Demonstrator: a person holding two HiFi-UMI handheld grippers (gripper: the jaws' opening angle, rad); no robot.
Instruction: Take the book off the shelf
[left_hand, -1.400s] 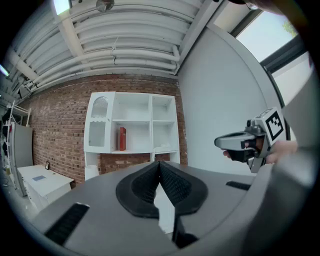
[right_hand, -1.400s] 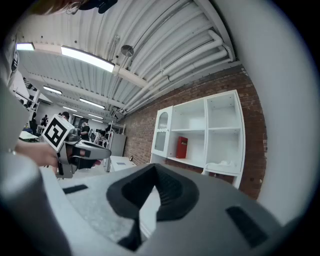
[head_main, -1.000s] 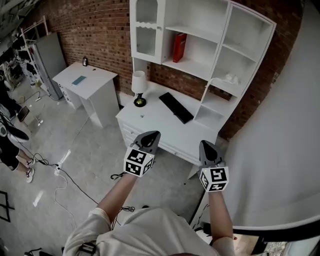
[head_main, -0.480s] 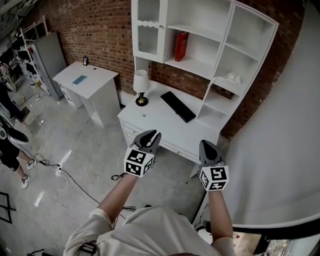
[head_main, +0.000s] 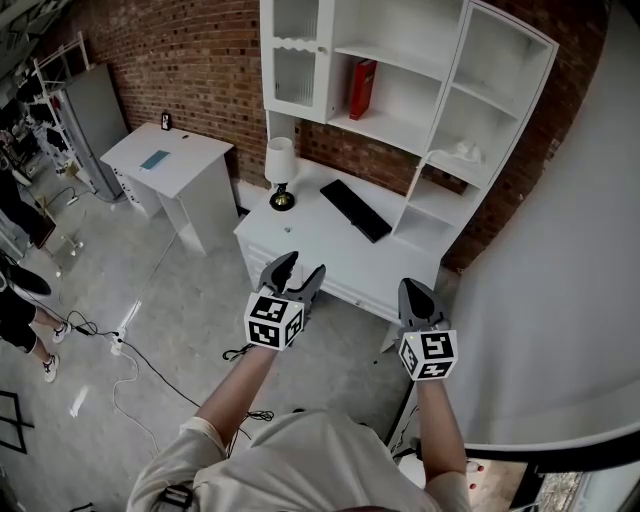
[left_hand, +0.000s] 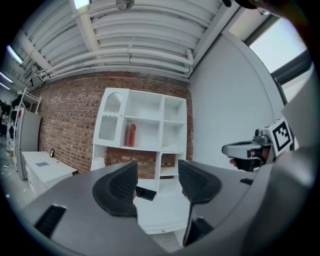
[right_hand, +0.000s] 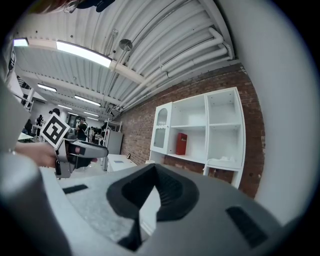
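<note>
The left tool (head_main: 302, 266) points level at the end of an outstretched forearm. Its jaws have just been opening and now stand wide apart with nothing between them. Beside it the right tool (head_main: 416, 293) is also held level, jaws together and empty. Both face the white counter (head_main: 320, 245) and the shelf unit (head_main: 395, 128) above it. The red book (head_main: 362, 89) stands in the unit's middle compartment, well apart from both tools.

Brick wall (head_main: 200, 60), white desk (head_main: 300, 240) with shelf unit (head_main: 505, 70), second white desk (head_main: 195, 160), grey floor (head_main: 190, 300), ceiling strip light (right_hand: 82, 53)
</note>
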